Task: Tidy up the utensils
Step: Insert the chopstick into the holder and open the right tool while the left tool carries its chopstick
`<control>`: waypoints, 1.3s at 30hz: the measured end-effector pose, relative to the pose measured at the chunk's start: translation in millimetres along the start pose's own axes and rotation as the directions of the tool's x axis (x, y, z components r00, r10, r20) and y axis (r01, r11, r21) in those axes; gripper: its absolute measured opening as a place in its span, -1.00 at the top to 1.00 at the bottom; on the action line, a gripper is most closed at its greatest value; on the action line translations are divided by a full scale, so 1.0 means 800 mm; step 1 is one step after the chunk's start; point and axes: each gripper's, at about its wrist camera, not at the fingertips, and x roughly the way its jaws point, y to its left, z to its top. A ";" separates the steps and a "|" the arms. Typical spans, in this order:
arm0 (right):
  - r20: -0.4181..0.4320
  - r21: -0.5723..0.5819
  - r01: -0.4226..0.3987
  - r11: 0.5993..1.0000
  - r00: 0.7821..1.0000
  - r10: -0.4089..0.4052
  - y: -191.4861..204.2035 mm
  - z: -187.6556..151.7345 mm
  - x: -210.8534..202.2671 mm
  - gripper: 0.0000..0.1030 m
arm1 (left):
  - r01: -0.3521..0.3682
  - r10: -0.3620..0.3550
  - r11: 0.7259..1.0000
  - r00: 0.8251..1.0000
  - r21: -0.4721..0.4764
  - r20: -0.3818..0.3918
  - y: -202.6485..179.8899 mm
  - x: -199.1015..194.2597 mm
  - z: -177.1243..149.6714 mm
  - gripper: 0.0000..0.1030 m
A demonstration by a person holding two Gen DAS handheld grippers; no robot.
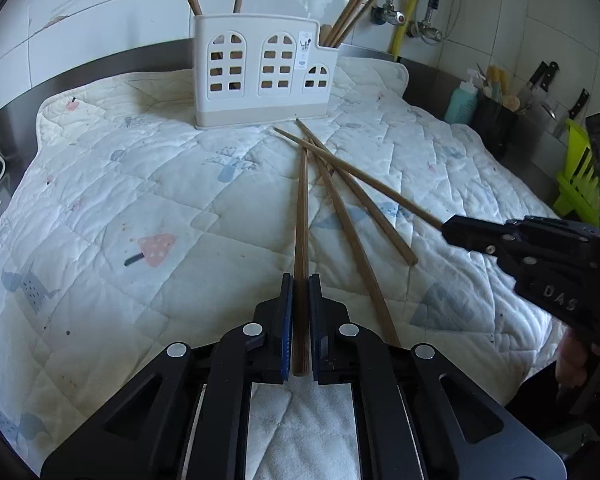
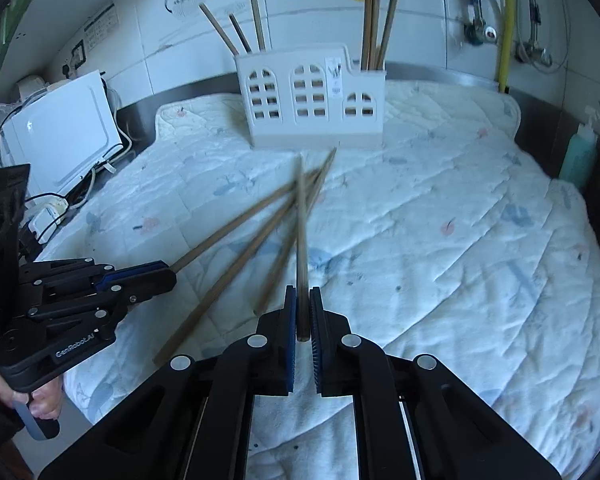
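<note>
Several brown chopsticks lie fanned on a quilted mat in front of a white house-shaped utensil holder, which has more chopsticks standing in it. My left gripper is shut on the near end of one chopstick, whose far end rests on the mat. My right gripper is shut on another chopstick. In the left wrist view the right gripper comes in from the right. In the right wrist view the left gripper is at the left. Two loose chopsticks lie between the held ones.
A white appliance with cables stands left of the mat. A teal bottle, a dark knife block, knives and a green rack crowd the right side. A yellow pipe and taps run along the tiled wall behind.
</note>
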 end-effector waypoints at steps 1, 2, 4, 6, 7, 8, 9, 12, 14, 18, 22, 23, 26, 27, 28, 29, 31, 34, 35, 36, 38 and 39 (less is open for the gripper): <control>0.019 -0.014 0.009 1.000 1.000 -0.009 0.000 0.005 -0.008 0.88 | 0.007 -0.007 1.000 1.000 -0.008 0.010 0.001 -0.004 0.003 0.89; 0.042 -0.029 0.018 0.999 0.999 -0.017 0.001 0.011 -0.017 0.88 | 0.015 -0.014 1.000 1.000 -0.017 0.018 0.004 -0.008 0.006 0.89; 0.082 -0.048 0.025 0.999 0.996 -0.021 0.000 0.024 -0.033 0.88 | 0.014 -0.012 1.000 0.999 -0.027 0.048 0.006 -0.018 0.015 0.89; 0.124 -0.060 0.030 0.998 0.992 -0.022 -0.001 0.040 -0.049 0.88 | 0.015 -0.012 0.999 0.996 -0.037 0.085 0.008 -0.031 0.025 0.89; 0.146 -0.066 0.030 0.997 0.989 -0.020 -0.002 0.049 -0.057 0.88 | 0.019 -0.014 0.999 0.995 -0.044 0.103 0.010 -0.037 0.031 0.89; 0.167 -0.070 0.027 0.997 0.986 -0.015 -0.004 0.058 -0.064 0.88 | 0.025 -0.019 0.998 0.993 -0.050 0.119 0.011 -0.043 0.037 0.89; 0.185 -0.071 0.019 0.997 0.983 -0.006 -0.007 0.069 -0.071 0.88 | 0.031 -0.024 0.998 0.991 -0.052 0.135 0.013 -0.048 0.044 0.89; 0.225 -0.074 -0.004 0.997 0.974 0.021 -0.013 0.102 -0.085 0.88 | 0.028 -0.020 0.999 0.984 -0.045 0.176 0.014 -0.059 0.066 0.89; 0.247 -0.088 -0.006 0.996 0.969 0.028 -0.015 0.127 -0.092 0.88 | 0.029 -0.020 0.999 0.980 -0.044 0.198 0.015 -0.065 0.078 0.89; 0.266 -0.114 -0.017 0.993 0.963 0.047 -0.021 0.183 -0.102 0.88 | 0.028 -0.018 0.999 0.972 -0.035 0.234 0.017 -0.070 0.107 0.89; 0.278 -0.148 -0.004 0.989 0.959 0.045 -0.026 0.239 -0.116 0.88 | 0.019 -0.012 0.999 0.970 -0.027 0.242 0.017 -0.070 0.128 0.89; 0.280 -0.147 -0.008 0.989 0.959 0.049 -0.029 0.254 -0.121 0.88 | 0.018 -0.012 1.000 0.970 -0.024 0.244 0.017 -0.069 0.132 0.89; 0.287 -0.159 -0.007 0.987 0.956 0.053 -0.033 0.288 -0.131 0.88 | 0.017 -0.013 1.000 0.968 -0.013 0.252 0.018 -0.068 0.146 0.89; 0.294 -0.170 0.009 0.985 0.955 0.042 -0.032 0.299 -0.134 0.88 | 0.019 -0.016 1.000 0.967 -0.010 0.256 0.017 -0.068 0.152 0.90; 0.297 -0.176 0.017 0.984 0.954 0.036 -0.031 0.307 -0.135 0.88 | 0.023 -0.020 1.000 0.966 -0.007 0.258 0.018 -0.068 0.156 0.90; 0.299 -0.182 0.026 0.983 0.954 0.030 -0.030 0.315 -0.136 0.88 | 0.023 -0.021 1.000 0.965 -0.005 0.260 0.018 -0.067 0.158 0.90; 0.308 -0.196 0.053 0.979 0.951 0.010 -0.029 0.329 -0.136 0.88 | 0.023 -0.021 1.000 0.964 -0.002 0.264 0.018 -0.067 0.166 0.90; 0.304 -0.198 0.066 0.978 0.953 -0.003 -0.030 0.347 -0.130 0.88 | 0.032 -0.031 0.999 0.961 0.000 0.274 0.018 -0.069 0.179 0.90; 0.301 -0.198 0.072 0.978 0.953 -0.009 -0.031 0.352 -0.126 0.88 | 0.034 -0.033 0.999 0.960 0.001 0.278 0.019 -0.070 0.183 0.90; 0.293 -0.197 0.069 0.978 0.956 -0.009 -0.031 0.356 -0.121 0.88 | 0.031 -0.031 0.999 0.959 0.005 0.283 0.018 -0.071 0.187 0.90; 0.271 -0.195 0.073 0.978 0.962 -0.018 -0.033 0.364 -0.107 0.88 | 0.028 -0.030 1.000 0.957 0.010 0.290 0.018 -0.072 0.194 0.90; 0.258 -0.194 0.070 0.978 0.966 -0.018 -0.034 0.366 -0.099 0.88 | 0.030 -0.032 0.999 0.955 0.012 0.293 0.018 -0.073 0.199 0.90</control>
